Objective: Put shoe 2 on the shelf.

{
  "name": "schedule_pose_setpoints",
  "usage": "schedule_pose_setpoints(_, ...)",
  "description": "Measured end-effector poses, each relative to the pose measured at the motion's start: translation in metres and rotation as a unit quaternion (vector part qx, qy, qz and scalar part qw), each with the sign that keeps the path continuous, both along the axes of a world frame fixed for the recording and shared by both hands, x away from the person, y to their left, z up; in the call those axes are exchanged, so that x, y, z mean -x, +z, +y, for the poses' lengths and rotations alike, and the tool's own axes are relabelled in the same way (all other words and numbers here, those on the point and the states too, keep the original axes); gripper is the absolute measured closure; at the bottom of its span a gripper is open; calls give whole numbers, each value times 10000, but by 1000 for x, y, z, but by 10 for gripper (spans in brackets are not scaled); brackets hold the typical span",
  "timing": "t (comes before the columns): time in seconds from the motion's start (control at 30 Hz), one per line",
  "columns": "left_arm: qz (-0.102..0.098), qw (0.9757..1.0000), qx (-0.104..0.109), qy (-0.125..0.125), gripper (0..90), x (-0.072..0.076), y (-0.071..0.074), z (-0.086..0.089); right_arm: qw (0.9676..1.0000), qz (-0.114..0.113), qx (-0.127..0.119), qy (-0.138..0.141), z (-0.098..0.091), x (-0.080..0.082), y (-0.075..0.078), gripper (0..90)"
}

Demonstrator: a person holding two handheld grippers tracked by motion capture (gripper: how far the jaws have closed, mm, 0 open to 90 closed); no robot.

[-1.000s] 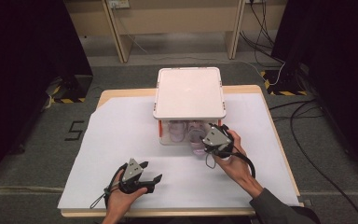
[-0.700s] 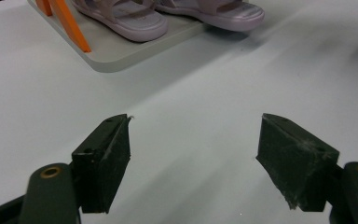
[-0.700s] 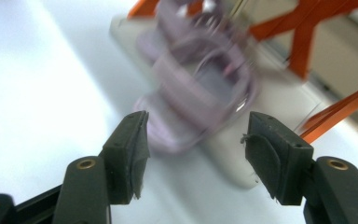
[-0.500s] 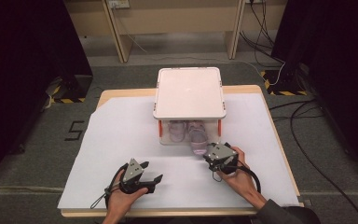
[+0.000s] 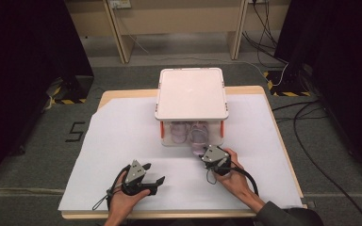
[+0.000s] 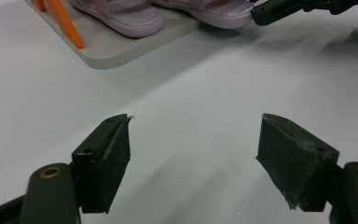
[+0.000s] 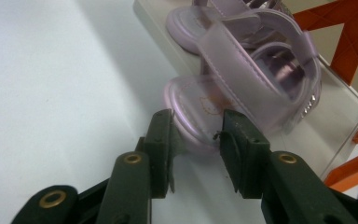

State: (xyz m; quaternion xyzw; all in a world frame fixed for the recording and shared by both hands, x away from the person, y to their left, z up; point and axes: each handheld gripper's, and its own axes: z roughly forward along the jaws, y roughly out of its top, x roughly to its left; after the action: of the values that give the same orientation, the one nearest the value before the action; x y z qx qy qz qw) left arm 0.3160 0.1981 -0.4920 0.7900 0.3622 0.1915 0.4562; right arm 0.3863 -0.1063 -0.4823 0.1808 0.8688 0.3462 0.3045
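Our right gripper (image 7: pixel 196 140), its jaws just closing, pinches the near sandal (image 7: pixel 242 88) heel at twelve o'clock; our left gripper (image 6: pixel 193 154) rests spread.

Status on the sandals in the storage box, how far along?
Done: right gripper has reached the box's open front; its jaws have just been closing on the heel of the nearer lilac sandal. In hand: that grip, sole between the pads. Left: that sandal still lies on the box floor, the second sandal too. Left gripper is open over the white sheet.
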Motion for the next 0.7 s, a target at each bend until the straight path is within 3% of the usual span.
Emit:
schedule_pose_setpoints(0.43,13,10000,-7,-40,249,0,0,0,9994,-101,-5,-327,2,-23,-1,610)
schedule_pose_setpoints(0.5,19,10000,-13,-28,249,0,-1,0,9993,-18,-95,-348,2,-28,-1,600)
schedule_pose_setpoints(0.7,9,10000,-1,-43,249,0,0,-1,9991,-42,-68,-424,7,-39,1,602)
